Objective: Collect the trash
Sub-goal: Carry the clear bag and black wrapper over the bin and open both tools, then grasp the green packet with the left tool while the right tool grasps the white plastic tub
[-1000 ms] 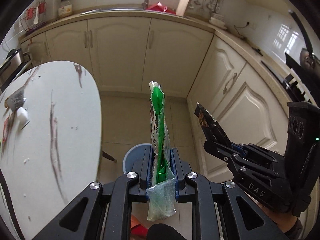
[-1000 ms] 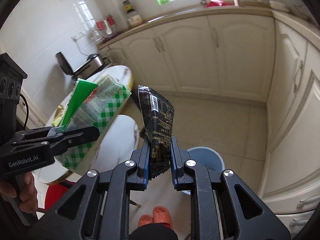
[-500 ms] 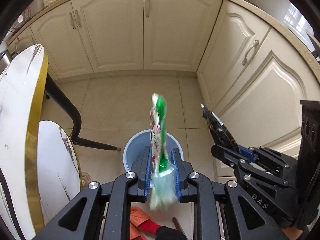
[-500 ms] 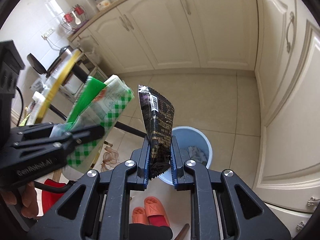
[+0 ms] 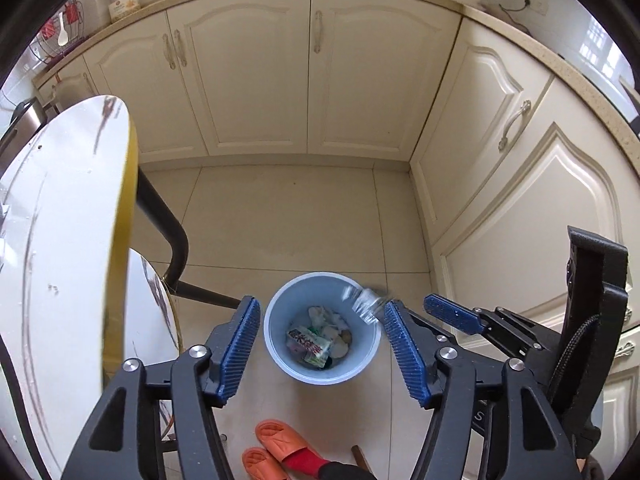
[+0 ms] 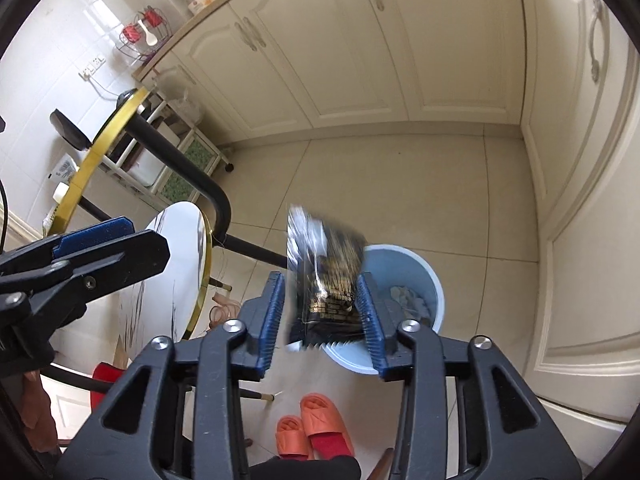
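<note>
1. Lowered since a second ago: both hand-held grippers, from beside the desk top to just over the blue bin (image 5: 320, 277) on the floor. Clamped on a packet each back then; letting go now.
2. Far left, on the round white desk (image 5: 60, 240): from the right wrist view, a printed paper scrap (image 6: 64, 168) and a small white lump (image 6: 61, 192) near the gold edge. Probably trash yet to be fetched, though too small to tell for certain.
3. Left hand-held gripper (image 5: 320, 306): released, jaws opening wide, nothing between the blue pads, aimed straight down at the bin's mouth.
4. Green packet (image 5: 310, 345): lying inside the bin on top of crumpled tissue and other scraps. Finished with, by the look of it.
5. Black packet (image 6: 326, 264): blurred and tilted between the pads of the right hand-held gripper (image 6: 320, 280), over the bin's rim on the desk side. Seems to be slipping free, not yet in the bin. Could clip the rim and land on the floor, since it hangs above the edge and not the middle.
6. Right hand-held gripper: released, jaws opening, a gap showing beside the packet on one side, so no longer pinching it.
7. Progress, as a judgement: one packet binned, a second almost there. Left to do: see the black packet settle inside, then go back to the desk for whatever scraps remain at its edge.
</note>
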Action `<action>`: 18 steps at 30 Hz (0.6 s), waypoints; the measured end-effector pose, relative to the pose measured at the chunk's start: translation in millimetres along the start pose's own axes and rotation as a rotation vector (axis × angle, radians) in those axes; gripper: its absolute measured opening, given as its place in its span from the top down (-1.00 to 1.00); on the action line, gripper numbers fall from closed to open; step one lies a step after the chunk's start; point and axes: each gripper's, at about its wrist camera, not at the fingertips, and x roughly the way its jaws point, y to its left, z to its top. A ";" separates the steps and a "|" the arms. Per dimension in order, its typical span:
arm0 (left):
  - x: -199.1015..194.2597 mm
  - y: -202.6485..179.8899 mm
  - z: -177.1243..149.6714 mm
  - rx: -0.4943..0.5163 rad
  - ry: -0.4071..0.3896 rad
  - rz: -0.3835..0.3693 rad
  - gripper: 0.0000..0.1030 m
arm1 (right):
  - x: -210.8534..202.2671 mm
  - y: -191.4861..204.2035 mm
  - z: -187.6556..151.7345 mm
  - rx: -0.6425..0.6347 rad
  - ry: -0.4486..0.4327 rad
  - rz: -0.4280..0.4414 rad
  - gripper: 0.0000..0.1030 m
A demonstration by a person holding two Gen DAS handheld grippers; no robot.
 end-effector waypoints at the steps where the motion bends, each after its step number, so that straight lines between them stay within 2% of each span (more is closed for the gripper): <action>1: -5.1 -2.7 -0.3 -0.001 -0.007 -0.002 -0.21 | -6.1 1.7 -0.6 -0.005 -0.008 -0.012 0.23; 5: -26.8 -9.2 -8.0 -0.008 -0.033 -0.025 -0.21 | -39.3 8.0 0.6 -0.001 -0.056 -0.045 0.12; 7: -45.0 -10.2 -12.8 -0.008 -0.056 -0.034 -0.21 | -59.5 13.4 -1.9 -0.007 -0.088 -0.061 -0.02; 11: -91.5 -3.2 -31.9 -0.002 -0.123 -0.078 -0.40 | -99.9 39.6 -5.4 -0.057 -0.145 -0.042 -0.12; 14: -129.8 10.2 -50.7 -0.016 -0.191 -0.063 -0.51 | -123.2 67.0 -4.9 -0.107 -0.179 -0.019 -0.21; 18: -177.2 32.5 -80.2 -0.041 -0.280 -0.020 -0.75 | -145.0 112.0 -7.3 -0.177 -0.217 0.021 -0.23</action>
